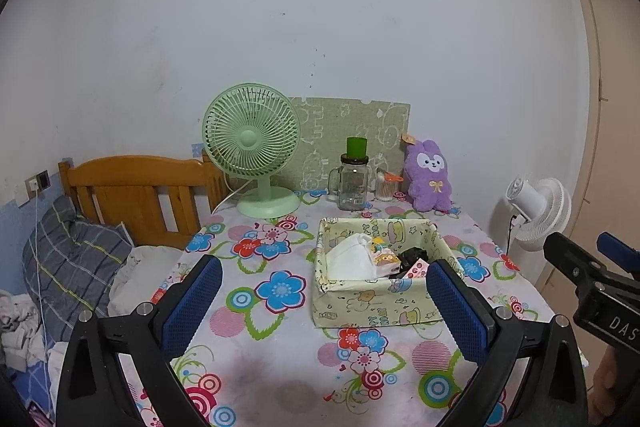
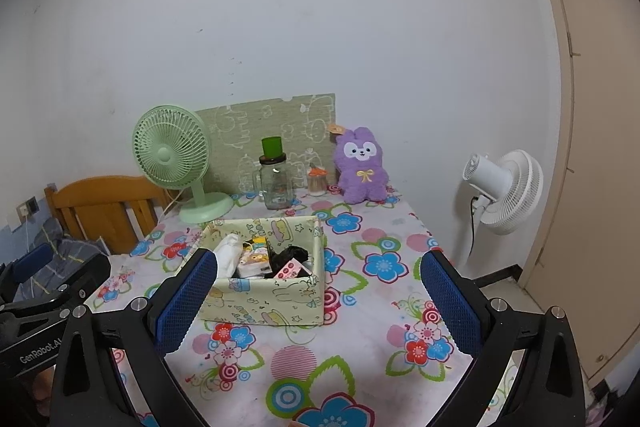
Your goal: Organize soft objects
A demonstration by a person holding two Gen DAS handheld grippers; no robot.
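Note:
A purple plush bunny (image 1: 430, 175) sits upright at the back right of the flowered table, also in the right wrist view (image 2: 362, 167). A pale yellow fabric box (image 1: 380, 287) stands mid-table and holds a white cloth (image 1: 352, 259), small packets and a black item; it also shows in the right wrist view (image 2: 268, 297). My left gripper (image 1: 324, 303) is open and empty, near the box's front. My right gripper (image 2: 320, 295) is open and empty, above the table right of the box.
A green desk fan (image 1: 254, 147), a glass jar with a green lid (image 1: 353, 179) and a small swab jar (image 1: 385, 185) stand at the back. A white floor fan (image 2: 506, 191) is right of the table. A wooden bed headboard (image 1: 136, 193) and pillow lie left.

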